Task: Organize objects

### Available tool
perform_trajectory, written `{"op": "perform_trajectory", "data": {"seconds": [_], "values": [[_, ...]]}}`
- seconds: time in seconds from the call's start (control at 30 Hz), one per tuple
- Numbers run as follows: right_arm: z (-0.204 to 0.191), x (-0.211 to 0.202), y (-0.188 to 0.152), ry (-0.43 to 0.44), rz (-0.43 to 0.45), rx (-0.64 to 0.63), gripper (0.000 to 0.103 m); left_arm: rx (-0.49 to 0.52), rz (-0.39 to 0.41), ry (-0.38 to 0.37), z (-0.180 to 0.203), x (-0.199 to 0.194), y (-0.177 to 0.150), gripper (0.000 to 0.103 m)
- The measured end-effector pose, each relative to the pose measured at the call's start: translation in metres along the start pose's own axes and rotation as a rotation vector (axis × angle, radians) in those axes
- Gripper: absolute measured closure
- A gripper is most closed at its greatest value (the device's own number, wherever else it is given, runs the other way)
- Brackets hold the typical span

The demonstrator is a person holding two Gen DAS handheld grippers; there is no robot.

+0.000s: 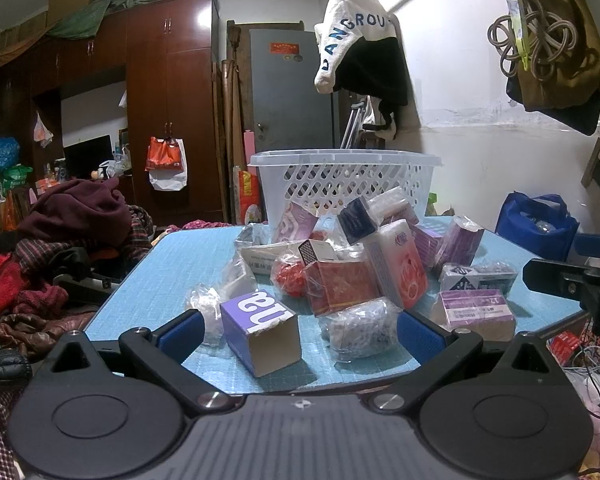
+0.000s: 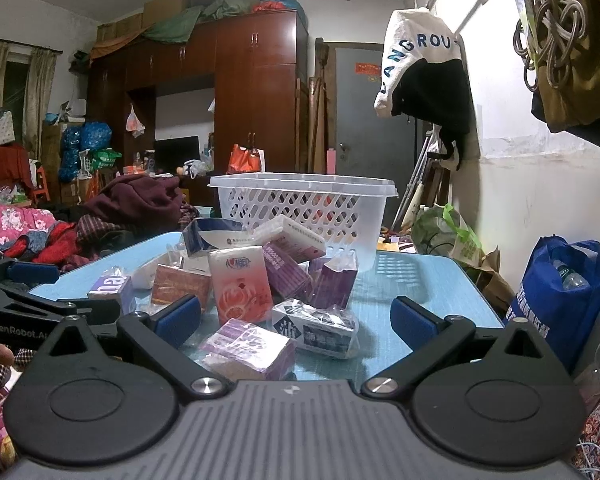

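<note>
- Holding both spread wide, nothing gripped: your left gripper [image 1: 300, 330]; your right gripper [image 2: 296, 318]
- purple box [image 1: 260, 330] sits between left fingers, untouched; purple packet [image 2: 248, 348] between right fingers
- packet pile [image 1: 364, 256] mid-table [image 1: 160, 276]
- white basket [image 1: 342, 178] at far edge, behind the pile

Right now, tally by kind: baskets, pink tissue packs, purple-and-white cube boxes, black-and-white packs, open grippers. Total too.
white basket: 1
pink tissue pack: 1
purple-and-white cube box: 1
black-and-white pack: 1
open grippers: 2, the left gripper and the right gripper
total: 6
</note>
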State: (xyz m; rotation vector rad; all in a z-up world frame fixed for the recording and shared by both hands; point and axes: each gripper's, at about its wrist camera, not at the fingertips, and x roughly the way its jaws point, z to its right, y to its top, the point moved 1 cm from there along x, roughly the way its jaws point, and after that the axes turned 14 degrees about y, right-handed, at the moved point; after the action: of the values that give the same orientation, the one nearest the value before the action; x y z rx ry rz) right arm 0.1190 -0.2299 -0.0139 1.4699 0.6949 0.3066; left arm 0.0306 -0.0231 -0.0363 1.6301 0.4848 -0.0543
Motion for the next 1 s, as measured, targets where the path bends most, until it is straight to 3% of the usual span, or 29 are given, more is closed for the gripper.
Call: {"op": "perform_trajectory", "data": {"seconds": [0.37,1.0], "values": [[0.0006,0.0001,-0.0004,0.000,-0.005,0.003,0.000,0.002,-0.002,0.001,-0.0024,0.0012,0.0010,0.000],[-0.0012,0.0083,-0.0057,0.023,-0.089,0.016,0.000,0.002,-0.003,0.001,-0.0026,0.0013,0.0010,0.000]]}}
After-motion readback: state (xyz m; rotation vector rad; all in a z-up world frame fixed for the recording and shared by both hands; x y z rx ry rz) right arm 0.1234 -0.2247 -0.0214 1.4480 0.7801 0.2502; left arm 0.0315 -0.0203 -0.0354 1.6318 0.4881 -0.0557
